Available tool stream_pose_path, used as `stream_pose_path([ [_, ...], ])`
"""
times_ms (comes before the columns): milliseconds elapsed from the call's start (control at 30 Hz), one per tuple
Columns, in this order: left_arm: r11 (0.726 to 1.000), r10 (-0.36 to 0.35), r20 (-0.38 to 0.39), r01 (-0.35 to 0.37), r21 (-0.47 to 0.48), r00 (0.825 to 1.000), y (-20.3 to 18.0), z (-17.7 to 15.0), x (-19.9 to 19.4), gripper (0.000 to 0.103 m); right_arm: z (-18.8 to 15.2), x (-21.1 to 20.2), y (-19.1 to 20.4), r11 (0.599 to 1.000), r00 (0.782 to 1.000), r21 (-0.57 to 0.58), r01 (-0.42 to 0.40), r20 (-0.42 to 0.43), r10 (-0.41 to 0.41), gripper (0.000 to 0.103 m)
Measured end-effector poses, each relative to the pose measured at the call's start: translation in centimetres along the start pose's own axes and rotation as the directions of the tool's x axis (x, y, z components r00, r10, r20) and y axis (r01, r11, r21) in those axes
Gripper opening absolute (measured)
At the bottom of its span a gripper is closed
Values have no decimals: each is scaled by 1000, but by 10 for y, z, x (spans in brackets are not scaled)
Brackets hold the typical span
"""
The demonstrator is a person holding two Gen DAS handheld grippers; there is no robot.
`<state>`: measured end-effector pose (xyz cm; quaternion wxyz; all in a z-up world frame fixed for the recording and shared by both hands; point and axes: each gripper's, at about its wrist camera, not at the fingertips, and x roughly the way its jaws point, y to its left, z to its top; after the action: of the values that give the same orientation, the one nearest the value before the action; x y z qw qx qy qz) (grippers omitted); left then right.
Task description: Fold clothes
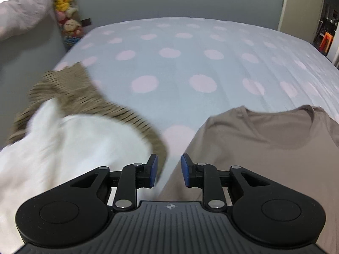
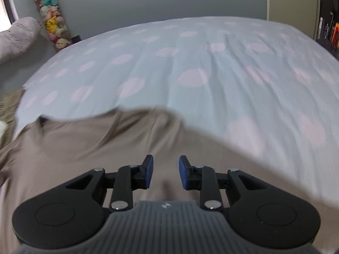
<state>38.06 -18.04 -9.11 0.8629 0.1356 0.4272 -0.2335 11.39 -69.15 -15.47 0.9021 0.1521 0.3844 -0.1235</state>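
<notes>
Taupe cotton T-shirt (image 1: 254, 139) is lying flat on the dotted pale-blue bedsheet (image 1: 169, 67); left gripper (image 1: 169, 170) and right gripper (image 2: 165, 172) are hovering part-open, gripping nothing; regrasping risks bunching layers or snagging the neighbouring striped olive garment (image 1: 84, 99)

The left gripper (image 1: 167, 170) and right gripper (image 2: 165, 171) are alike: matte black bodies with two round side housings, angled link arms pinned by silver screws, and blue pads facing the jaws. Each carries a ribbed grey centre plate stamped with a small round emblem.
</notes>
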Motion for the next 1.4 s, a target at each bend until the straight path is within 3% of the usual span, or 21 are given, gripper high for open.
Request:
stream_pose_path([
  [200,996,34,-29,-37,-77,999,39,-64,-70,25,-88,-70,22,997,998,71,-39,-50,43,32],
  [367,979,-10,-73,-5,-202,997,57,-121,-103,25,-151,-114,30,982,996,186,-26,-77,41,32],
  [500,968,-67,-127,33,-250,990,52,-153,-104,25,-180,-145,34,972,999,235,-8,-50,20,33],
  [733,929,-115,-237,20,-368,965,58,-191,-75,25,-201,-189,31,965,993,252,-69,108,43,43],
  [867,926,-133,-302,10,-378,944,58,-197,-55,25,-202,-192,28,955,988,288,-76,151,33,43],
  [967,913,-162,-301,27,-407,940,64,-199,-51,23,-203,-193,29,955,988,288,-66,154,21,43],
  [1033,910,-180,-296,45,-411,938,64,-200,-52,2,-202,-193,31,959,988,276,-59,154,16,43],
  [1200,917,-180,-192,94,-388,965,65,-178,-85,1,-203,-193,33,965,988,258,-48,153,8,43],
  [1400,941,-133,-90,98,-325,987,83,-123,-139,1,-203,-190,32,965,990,259,-44,144,6,43],
])
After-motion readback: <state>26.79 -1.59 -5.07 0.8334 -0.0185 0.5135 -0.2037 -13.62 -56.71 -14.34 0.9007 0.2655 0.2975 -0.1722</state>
